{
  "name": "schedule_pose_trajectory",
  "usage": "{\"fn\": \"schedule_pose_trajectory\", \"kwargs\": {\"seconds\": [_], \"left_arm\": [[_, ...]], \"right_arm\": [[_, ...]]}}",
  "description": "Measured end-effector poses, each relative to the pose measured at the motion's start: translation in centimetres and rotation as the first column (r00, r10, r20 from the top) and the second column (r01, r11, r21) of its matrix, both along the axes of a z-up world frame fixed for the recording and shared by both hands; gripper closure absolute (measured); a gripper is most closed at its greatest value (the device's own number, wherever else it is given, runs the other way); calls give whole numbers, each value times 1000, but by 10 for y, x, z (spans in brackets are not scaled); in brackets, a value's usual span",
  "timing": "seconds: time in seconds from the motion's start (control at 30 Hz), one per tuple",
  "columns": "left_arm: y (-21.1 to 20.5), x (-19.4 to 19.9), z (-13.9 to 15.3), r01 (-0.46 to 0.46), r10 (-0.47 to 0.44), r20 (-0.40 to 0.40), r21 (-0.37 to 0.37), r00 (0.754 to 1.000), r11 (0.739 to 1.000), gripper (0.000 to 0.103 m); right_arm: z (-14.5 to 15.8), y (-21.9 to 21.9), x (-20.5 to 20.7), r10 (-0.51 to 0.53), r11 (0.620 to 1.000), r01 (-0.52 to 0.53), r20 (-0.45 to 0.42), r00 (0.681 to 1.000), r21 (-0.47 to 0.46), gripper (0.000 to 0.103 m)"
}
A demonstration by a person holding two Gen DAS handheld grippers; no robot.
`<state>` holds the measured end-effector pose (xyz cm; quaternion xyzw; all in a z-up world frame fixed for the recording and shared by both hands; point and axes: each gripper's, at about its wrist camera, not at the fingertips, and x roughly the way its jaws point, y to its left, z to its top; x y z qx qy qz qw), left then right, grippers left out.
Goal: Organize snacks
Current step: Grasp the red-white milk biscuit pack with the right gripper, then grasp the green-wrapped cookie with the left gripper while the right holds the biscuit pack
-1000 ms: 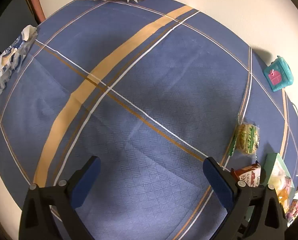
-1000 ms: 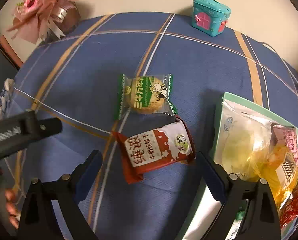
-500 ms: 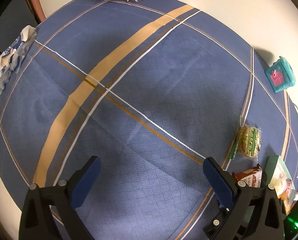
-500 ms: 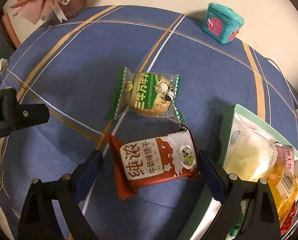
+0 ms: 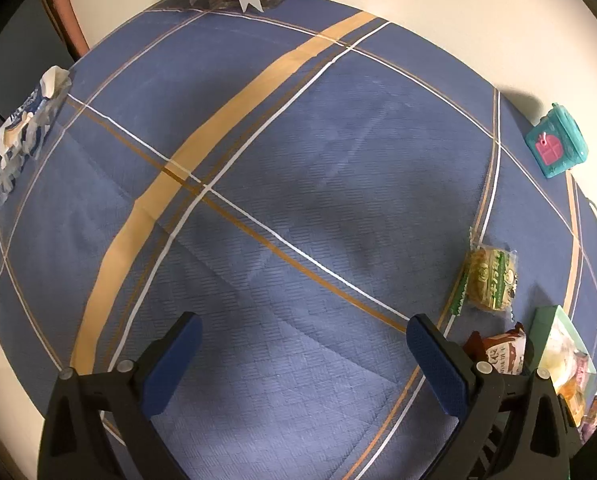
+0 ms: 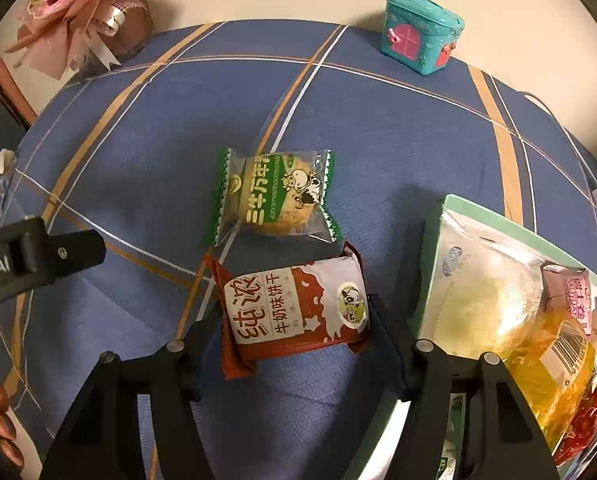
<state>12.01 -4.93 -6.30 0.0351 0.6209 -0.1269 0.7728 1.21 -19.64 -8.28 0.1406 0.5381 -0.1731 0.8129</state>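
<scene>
In the right wrist view my right gripper (image 6: 294, 336) has its jaws against both ends of a red and white biscuit packet (image 6: 294, 308) that lies on the blue cloth. A green wrapped cake (image 6: 272, 196) lies just beyond it. A mint green box (image 6: 434, 264) full of snacks stands to the right. In the left wrist view my left gripper (image 5: 302, 352) is open and empty over bare cloth. The cake (image 5: 490, 280), the red packet (image 5: 502, 352) and the box (image 5: 546, 324) show at its right edge.
A teal toy house (image 6: 422, 32) stands at the table's far edge. A pink flower bouquet (image 6: 86, 12) stands at the far left corner. A blue and white snack bag (image 5: 22, 124) lies at the left edge in the left wrist view. The left gripper's body (image 6: 38, 256) shows at the left.
My right gripper has moved forward over the red biscuit packet and its jaws have narrowed onto the packet's ends. My left gripper has stayed open and drifted slightly.
</scene>
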Motion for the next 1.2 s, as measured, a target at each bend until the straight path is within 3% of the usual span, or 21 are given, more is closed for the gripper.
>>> {"fn": "schedule_pose_trajectory", "kwargs": {"seconds": [0.23, 0.5, 1.0, 1.2], "left_arm": [[-11, -1, 7, 13, -13, 13, -7, 1000, 1000, 0], [-33, -8, 12, 47, -46, 35, -21, 998, 999, 0], [-77, -16, 21, 149, -143, 70, -90, 987, 985, 0], [-98, -18, 16, 195, -187, 75, -114, 980, 974, 6]], "right_arm": [[11, -11, -13, -35, 998, 33, 43, 998, 48, 37], [45, -28, -32, -91, 995, 83, 142, 986, 63, 37], [56, -71, -54, -212, 976, 199, 187, 959, 87, 38], [61, -90, -67, -253, 967, 244, 194, 948, 70, 38]]}}
